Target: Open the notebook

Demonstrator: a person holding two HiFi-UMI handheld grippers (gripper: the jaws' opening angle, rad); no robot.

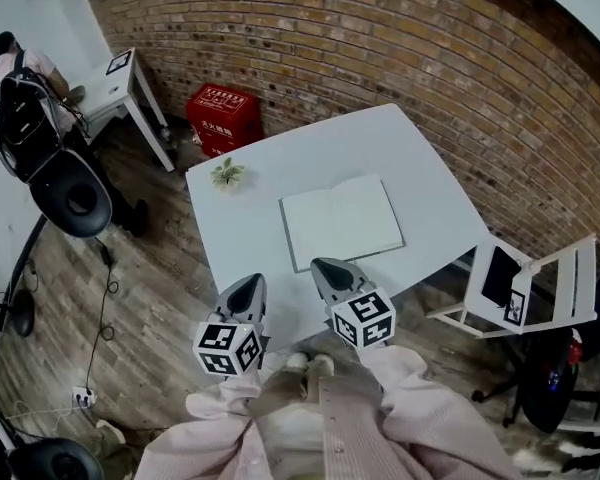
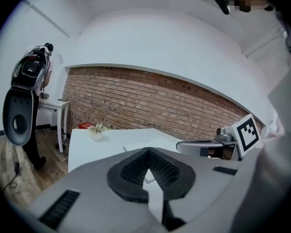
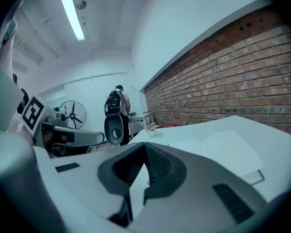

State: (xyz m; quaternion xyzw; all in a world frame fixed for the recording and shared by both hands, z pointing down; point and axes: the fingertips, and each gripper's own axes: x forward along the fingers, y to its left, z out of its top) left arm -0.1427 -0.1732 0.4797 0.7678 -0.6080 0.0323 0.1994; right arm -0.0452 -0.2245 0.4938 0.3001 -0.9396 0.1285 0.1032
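Note:
The notebook [image 1: 342, 220] lies open and flat in the middle of the white table [image 1: 380, 138], its pale pages facing up. Both grippers hang over the table's near edge, short of the notebook and not touching it. My left gripper [image 1: 248, 280] [image 2: 146, 150] is to the left, its jaws together with nothing between them. Just below the notebook's near edge is my right gripper [image 1: 325, 264] [image 3: 145, 145], also shut and empty. In the right gripper view the open pages [image 3: 228, 147] show ahead on the right.
A small potted plant [image 1: 227, 174] stands near the table's far left corner. A red crate [image 1: 223, 116] sits on the floor by the brick wall. A white folding chair [image 1: 525, 283] is at the right, an office chair [image 1: 75, 193] and a person [image 1: 10, 58] at the left.

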